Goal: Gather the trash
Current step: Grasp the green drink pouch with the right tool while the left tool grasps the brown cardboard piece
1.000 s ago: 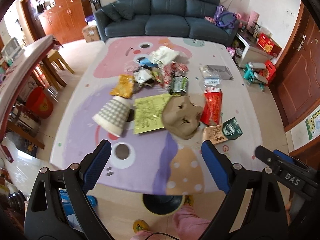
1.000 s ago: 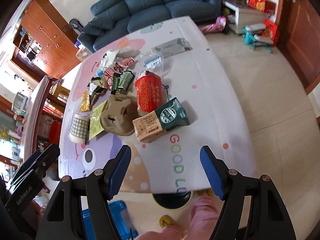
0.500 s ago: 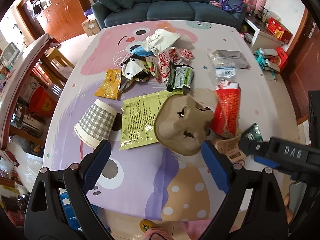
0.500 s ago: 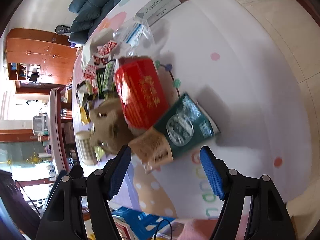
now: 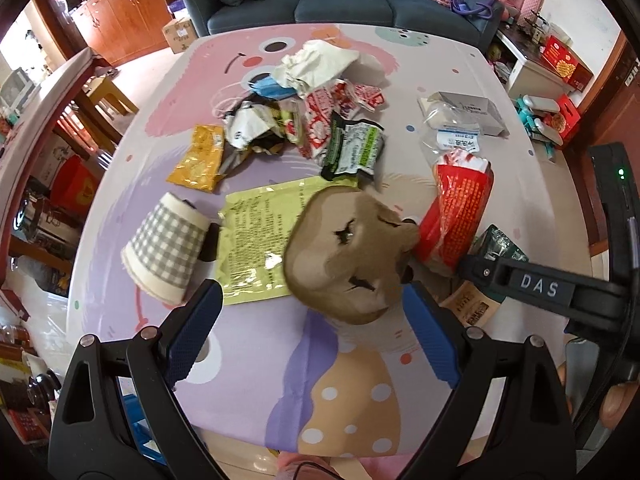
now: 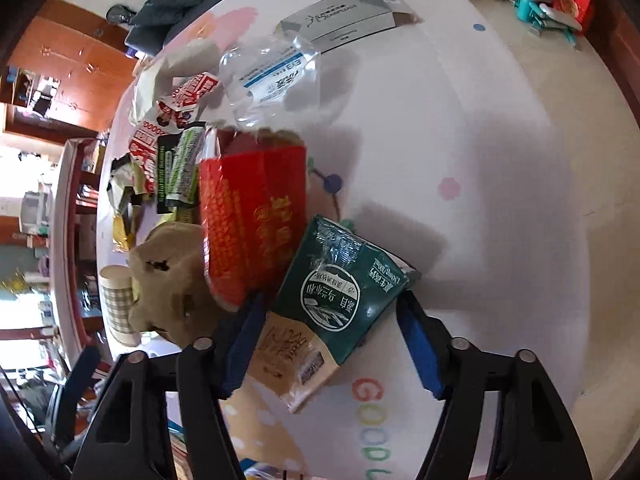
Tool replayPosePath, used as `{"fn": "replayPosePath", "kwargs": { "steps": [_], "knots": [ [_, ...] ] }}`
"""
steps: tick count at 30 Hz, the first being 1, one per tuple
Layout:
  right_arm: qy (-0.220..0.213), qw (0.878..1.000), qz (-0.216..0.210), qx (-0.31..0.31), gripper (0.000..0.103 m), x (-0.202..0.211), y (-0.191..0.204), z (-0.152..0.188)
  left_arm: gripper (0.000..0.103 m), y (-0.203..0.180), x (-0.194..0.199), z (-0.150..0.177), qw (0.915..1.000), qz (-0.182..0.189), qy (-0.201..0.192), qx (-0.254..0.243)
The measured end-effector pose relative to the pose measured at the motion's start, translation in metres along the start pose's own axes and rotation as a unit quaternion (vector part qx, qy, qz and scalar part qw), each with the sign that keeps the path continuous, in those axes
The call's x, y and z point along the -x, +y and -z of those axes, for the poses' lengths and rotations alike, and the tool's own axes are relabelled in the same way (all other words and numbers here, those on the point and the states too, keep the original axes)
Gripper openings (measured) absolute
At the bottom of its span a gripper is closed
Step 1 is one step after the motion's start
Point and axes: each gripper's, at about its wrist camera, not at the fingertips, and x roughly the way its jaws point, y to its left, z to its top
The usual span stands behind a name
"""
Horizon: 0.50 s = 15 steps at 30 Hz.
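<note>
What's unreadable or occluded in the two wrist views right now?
- Green-and-tan carton: in the left wrist view mostly hidden behind the right tool's arm.
- Brown pulp tray: in the right wrist view its far side is covered by the red packet.
- Yellow-green sachet: print too small to read; the tray overlaps its right edge.
- Whether the right tool's pads touch the carton: cannot tell.
- Blue item below the table edge: blocked by the left tool.

A table (image 5: 248,364) under a pastel cartoon cloth (pink, lilac, cream) fills the frame's middle. Lying on it: 1 checked paper cup (image 5: 164,248) at left centre, a yellow-green packet (image 5: 256,240) beside it, a brown pulp cup carrier (image 5: 348,256) at centre, a red bag (image 5: 456,208) and green carton (image 6: 344,296) right, crumpled wrappers (image 5: 312,120) above, a grey box (image 5: 468,112) upper right.
</note>
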Motion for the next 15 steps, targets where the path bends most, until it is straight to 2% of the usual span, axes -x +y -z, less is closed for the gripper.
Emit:
{"fn": "replayPosePath", "kwargs": {
  "steps": [3, 6, 15],
  "knots": [
    [0.008, 1.0, 0.014, -0.004, 0.059, -0.002, -0.014, -0.007, 0.09, -0.006, -0.009, -0.008, 0.9998, 0.011, 0.014, -0.001],
    [0.011, 1.0, 0.008, -0.007, 0.056, 0.0, -0.028, -0.009, 0.09, -0.012, -0.021, -0.016, 0.9995, 0.012, 0.029, -0.004],
    [0.006, 0.999, 0.017, 0.038, 0.051, 0.003, -0.034, -0.001, 0.09, -0.026, -0.063, -0.035, 0.9962, -0.018, 0.084, -0.018]
  ]
}}
